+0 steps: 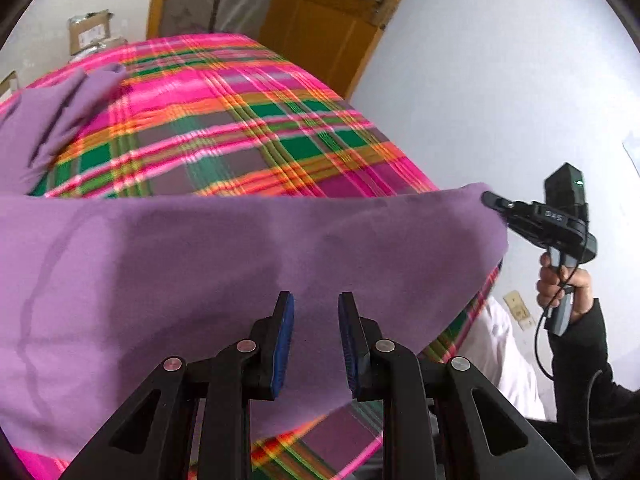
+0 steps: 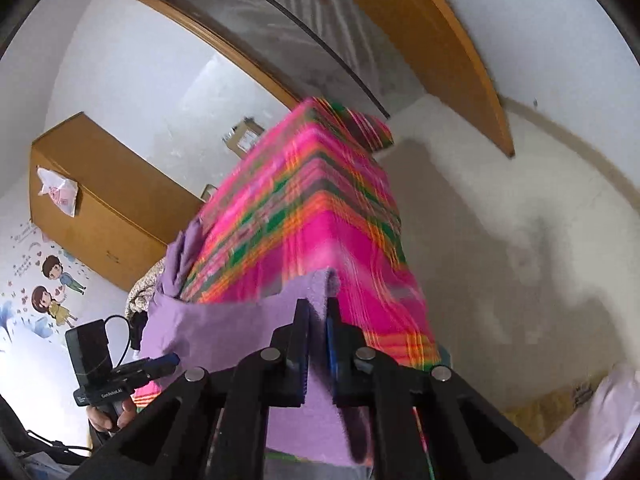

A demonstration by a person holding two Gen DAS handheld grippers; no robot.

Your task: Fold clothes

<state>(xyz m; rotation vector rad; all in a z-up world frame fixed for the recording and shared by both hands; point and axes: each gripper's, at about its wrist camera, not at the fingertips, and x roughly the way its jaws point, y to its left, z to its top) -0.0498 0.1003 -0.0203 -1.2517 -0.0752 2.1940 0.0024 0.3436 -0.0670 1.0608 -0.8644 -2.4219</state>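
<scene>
Nearest in the left wrist view, the left gripper (image 1: 316, 312) has its blue-padded fingers (image 1: 285, 334) spread apart with nothing between them — the purple garment (image 1: 240, 248) lies just beyond and beneath the tips, draped in a broad sheet across the near edge of the plaid-covered surface (image 1: 224, 128). In the right wrist view the right gripper (image 2: 318, 320) is clenched on a raised fold of that same purple cloth, which bunches between the narrow jaws and hangs down in front of them. From the left camera the right gripper shows at the far right corner of the garment, pinching it and lifting that corner off the surface, held by a hand (image 1: 560, 284) in a dark sleeve. Farther along the plaid cover, another part of the purple fabric lies crumpled at its left edge. Beyond stand a wooden door (image 1: 332, 12), a cardboard box (image 1: 90, 32), a wooden cabinet (image 2: 100, 200) and cartoon wall stickers (image 2: 48, 284).
</scene>
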